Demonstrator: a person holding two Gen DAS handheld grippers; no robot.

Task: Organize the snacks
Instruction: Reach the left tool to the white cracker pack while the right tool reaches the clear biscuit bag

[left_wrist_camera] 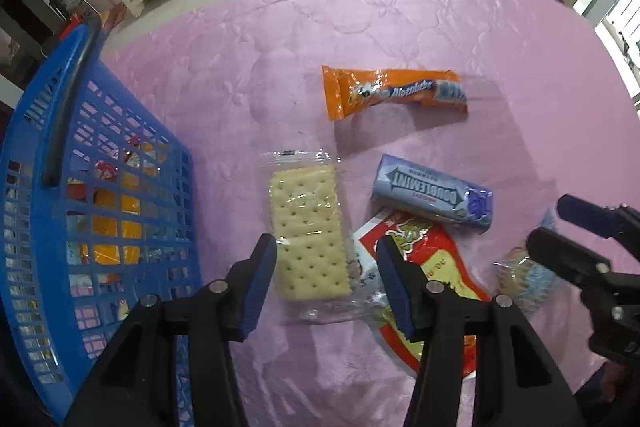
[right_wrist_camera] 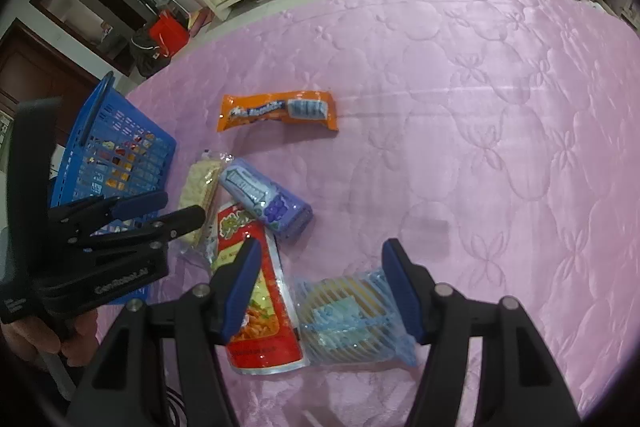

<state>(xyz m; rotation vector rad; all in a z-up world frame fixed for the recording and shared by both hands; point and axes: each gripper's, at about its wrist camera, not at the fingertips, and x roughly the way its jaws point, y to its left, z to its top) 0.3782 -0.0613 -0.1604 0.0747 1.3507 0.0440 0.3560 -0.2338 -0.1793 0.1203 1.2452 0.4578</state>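
On the pink quilted bed [left_wrist_camera: 248, 75], the left wrist view shows the left claw [left_wrist_camera: 326, 279] spread wide over the cracker pack [left_wrist_camera: 306, 231], gripping nothing; a blue basket [left_wrist_camera: 24, 155] holding snacks stands at the bed's left edge. In the right wrist view, the right claw [right_wrist_camera: 320, 287] gapes empty above a blue-wrapped cookie pack [right_wrist_camera: 348, 323], beside the red snack bag [right_wrist_camera: 256, 307].
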